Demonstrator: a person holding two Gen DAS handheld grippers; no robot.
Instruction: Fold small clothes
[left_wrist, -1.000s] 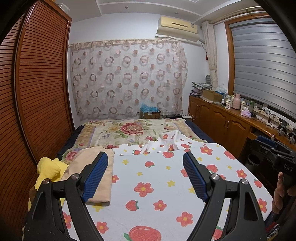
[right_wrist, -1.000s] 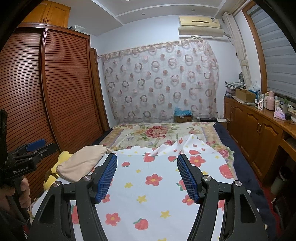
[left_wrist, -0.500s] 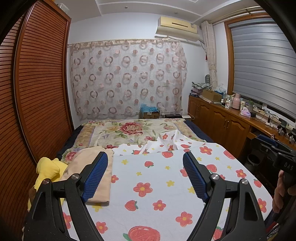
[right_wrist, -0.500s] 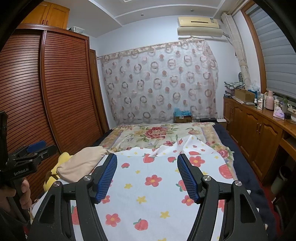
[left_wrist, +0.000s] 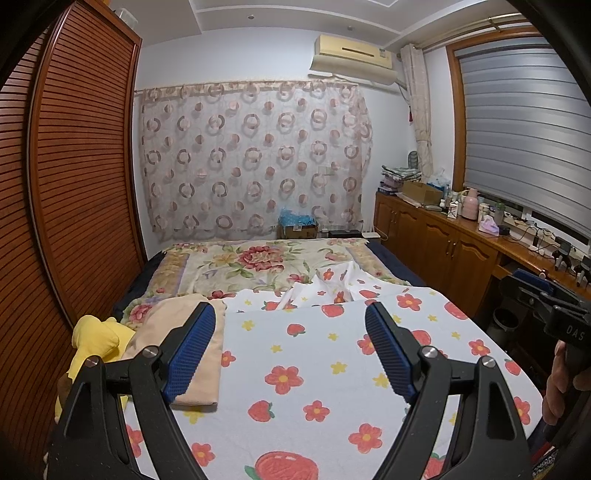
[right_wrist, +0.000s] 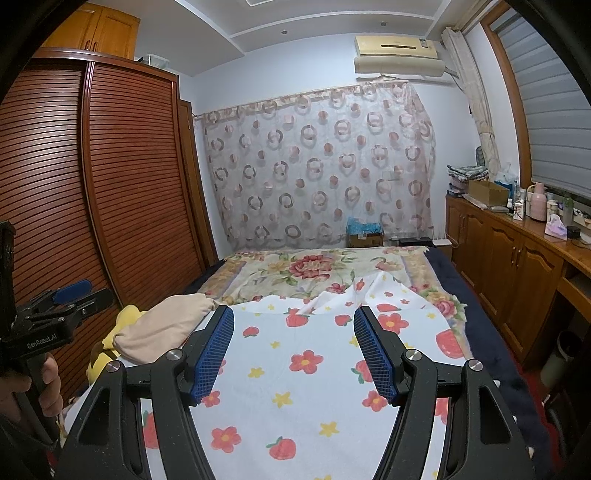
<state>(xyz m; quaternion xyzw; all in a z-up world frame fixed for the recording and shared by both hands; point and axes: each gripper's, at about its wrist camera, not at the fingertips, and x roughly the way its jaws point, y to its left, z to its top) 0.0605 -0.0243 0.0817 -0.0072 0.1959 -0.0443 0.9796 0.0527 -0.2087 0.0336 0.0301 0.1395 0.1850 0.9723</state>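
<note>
A folded beige garment (left_wrist: 192, 343) lies at the left side of the bed on the white strawberry-and-flower sheet (left_wrist: 314, 362); it also shows in the right wrist view (right_wrist: 162, 328). A yellow cloth item (left_wrist: 96, 339) lies beside it at the bed's left edge. My left gripper (left_wrist: 290, 347) is open and empty, held above the sheet just right of the beige garment. My right gripper (right_wrist: 293, 350) is open and empty above the sheet's middle.
A brown louvred wardrobe (left_wrist: 74, 184) stands close along the bed's left. A floral blanket (left_wrist: 258, 262) covers the far half of the bed. A wooden cabinet (left_wrist: 443, 251) with clutter on top runs along the right, with a bin (left_wrist: 504, 321) on the floor.
</note>
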